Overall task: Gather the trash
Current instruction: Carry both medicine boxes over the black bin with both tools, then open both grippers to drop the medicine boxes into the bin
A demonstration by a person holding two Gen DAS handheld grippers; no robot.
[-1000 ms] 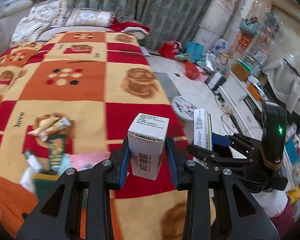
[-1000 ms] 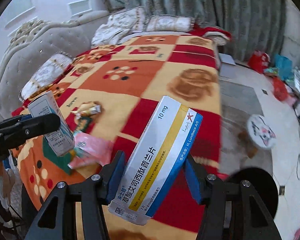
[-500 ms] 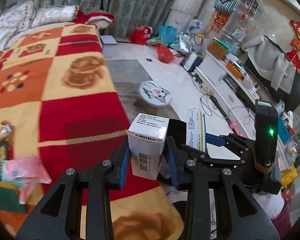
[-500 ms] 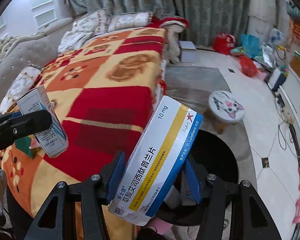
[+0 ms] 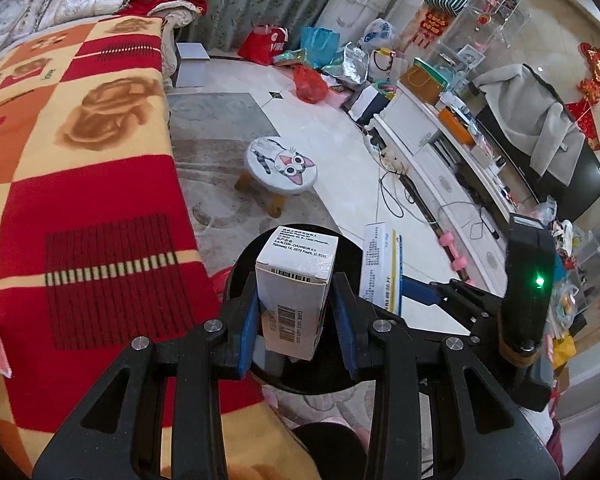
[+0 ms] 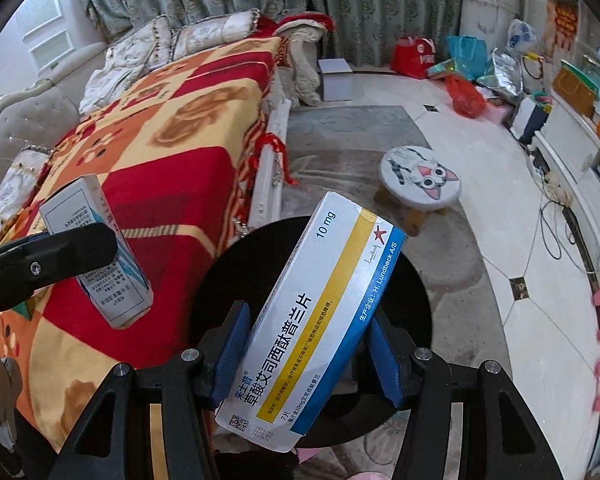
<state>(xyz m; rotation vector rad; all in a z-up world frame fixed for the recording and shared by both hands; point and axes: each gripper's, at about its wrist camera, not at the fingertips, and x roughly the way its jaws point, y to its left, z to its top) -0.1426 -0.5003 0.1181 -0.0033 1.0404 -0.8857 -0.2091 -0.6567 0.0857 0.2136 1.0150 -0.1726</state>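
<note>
Left wrist: left gripper (image 5: 294,312) clamps a small carton (image 5: 294,300) above the bin (image 5: 236,276). Right gripper (image 6: 306,350) pinches a pill box (image 6: 320,312); both light, crushable, best held across broad faces.

The black left gripper with blue pads (image 5: 294,312) and its matching right gripper (image 6: 304,354) both angle downward, each with jaws clamped on a carton.

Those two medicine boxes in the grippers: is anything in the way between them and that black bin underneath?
Nothing visible. The small white box in the left gripper and the long blue-and-yellow box in the right gripper both hang over the round black bin, with only open air below them.
</note>
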